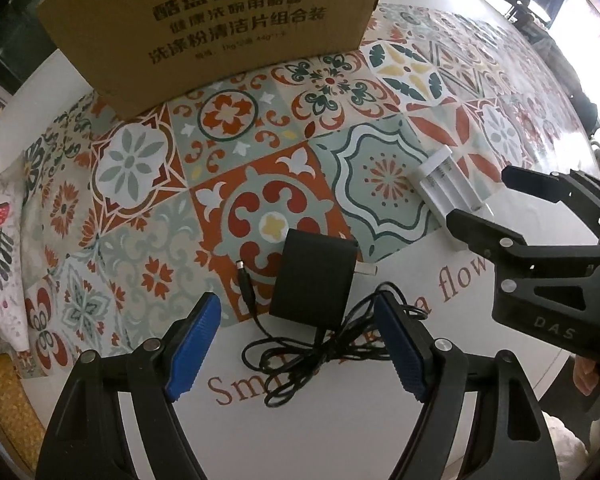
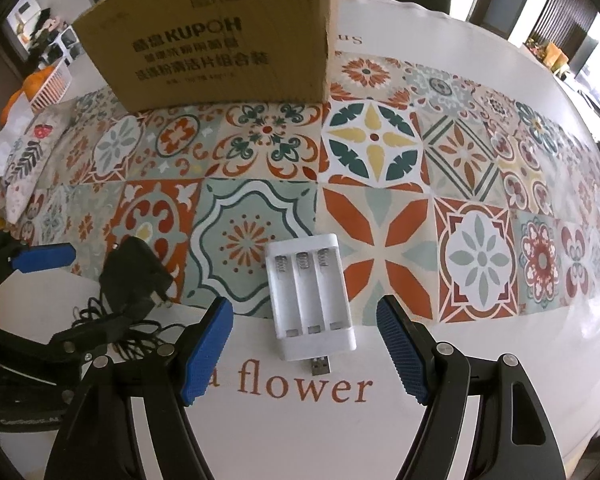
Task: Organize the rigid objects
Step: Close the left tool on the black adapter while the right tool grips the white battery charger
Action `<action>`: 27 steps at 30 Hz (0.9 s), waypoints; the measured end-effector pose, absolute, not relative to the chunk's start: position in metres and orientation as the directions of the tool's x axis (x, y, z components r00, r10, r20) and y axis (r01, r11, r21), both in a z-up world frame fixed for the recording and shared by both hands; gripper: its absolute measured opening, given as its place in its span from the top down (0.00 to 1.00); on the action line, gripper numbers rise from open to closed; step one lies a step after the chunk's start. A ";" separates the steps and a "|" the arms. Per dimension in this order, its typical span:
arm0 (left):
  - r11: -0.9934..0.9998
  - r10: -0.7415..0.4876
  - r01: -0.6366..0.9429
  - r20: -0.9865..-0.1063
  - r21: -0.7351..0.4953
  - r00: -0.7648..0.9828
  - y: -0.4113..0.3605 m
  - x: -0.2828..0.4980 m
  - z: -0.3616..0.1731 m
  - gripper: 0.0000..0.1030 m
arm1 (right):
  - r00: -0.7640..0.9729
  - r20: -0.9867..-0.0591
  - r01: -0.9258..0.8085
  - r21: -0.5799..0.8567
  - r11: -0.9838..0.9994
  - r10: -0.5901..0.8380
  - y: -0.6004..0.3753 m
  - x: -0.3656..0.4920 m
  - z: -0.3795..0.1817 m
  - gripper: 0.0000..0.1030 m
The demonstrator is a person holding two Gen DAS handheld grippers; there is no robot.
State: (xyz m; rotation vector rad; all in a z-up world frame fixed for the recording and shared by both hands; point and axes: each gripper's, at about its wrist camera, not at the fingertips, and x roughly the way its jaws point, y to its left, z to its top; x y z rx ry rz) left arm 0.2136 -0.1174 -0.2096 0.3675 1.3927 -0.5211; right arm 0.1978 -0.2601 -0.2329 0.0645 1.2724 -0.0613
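Note:
A black power adapter [image 1: 314,276] lies flat on the table, its thin cable [image 1: 312,356] bunched in loops toward me. My left gripper [image 1: 298,316] hangs open above it, blue pads on either side of the cable and the adapter's near end. A white battery charger [image 2: 310,296] with three empty slots and a USB plug [image 2: 320,366] rests to the right. My right gripper [image 2: 305,322] is open and straddles the charger's near half without touching it. In the left wrist view the charger [image 1: 446,190] is partly covered by the right gripper's fingers [image 1: 484,236].
A brown cardboard box [image 1: 216,24] printed KUPOH stands at the back of the table [image 2: 480,360], on a tile-patterned cloth [image 2: 380,152]. A flower-print cushion [image 1: 0,248] lies off the left edge. A hand [image 1: 592,372] holds the right gripper.

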 end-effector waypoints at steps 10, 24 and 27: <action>0.838 -0.099 0.544 -0.994 -0.053 0.056 -0.121 0.220 -0.228 0.34 | 0.266 -0.963 0.083 -0.006 0.997 -0.028 -0.263 0.205 -0.248 0.27; 0.851 -0.098 0.522 -0.994 -0.064 0.038 -0.124 0.227 -0.243 0.43 | 0.229 -0.973 0.098 -0.006 0.995 -0.029 -0.271 0.204 -0.270 0.30; 0.850 -0.100 0.523 -0.994 -0.059 0.051 -0.127 0.226 -0.245 0.44 | 0.232 -0.972 0.101 -0.003 0.995 -0.027 -0.271 0.204 -0.275 0.31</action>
